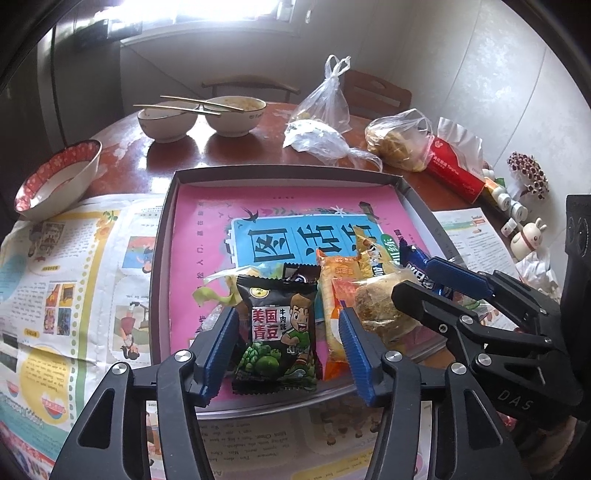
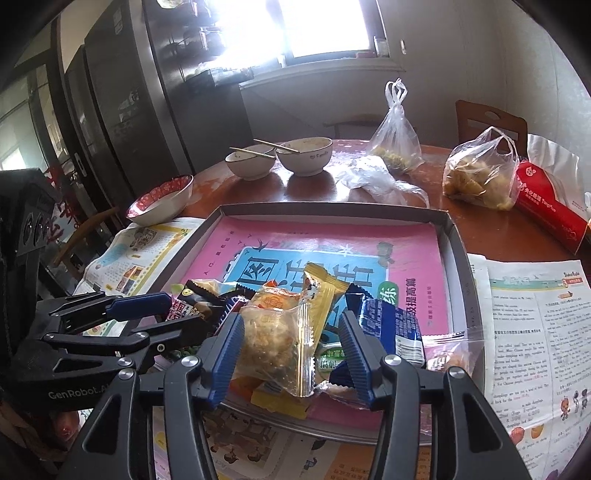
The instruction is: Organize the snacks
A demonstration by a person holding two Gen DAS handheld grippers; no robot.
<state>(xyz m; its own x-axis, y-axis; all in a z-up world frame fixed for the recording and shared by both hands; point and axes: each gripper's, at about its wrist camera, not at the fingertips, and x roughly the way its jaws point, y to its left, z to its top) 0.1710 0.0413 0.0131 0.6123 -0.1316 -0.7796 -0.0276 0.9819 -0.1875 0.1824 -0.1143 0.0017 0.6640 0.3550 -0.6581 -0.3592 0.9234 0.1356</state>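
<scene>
Where newspaper (image 1: 55,280) spreads, wooden table (image 1: 177,155) beneath window (image 2: 321,26).

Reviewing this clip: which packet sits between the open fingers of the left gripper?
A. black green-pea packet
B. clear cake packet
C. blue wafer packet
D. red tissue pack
A: the left gripper straddles the black green-pea packet in the tray, jaws open.

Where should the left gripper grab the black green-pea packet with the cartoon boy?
Grip the black green-pea packet across its two long side edges, about the middle, coming straight in from the near end. It lies flat in the tray, lengthwise between the open left gripper fingers, so they probably just need to close. The orange packet crowds its right edge.
</scene>
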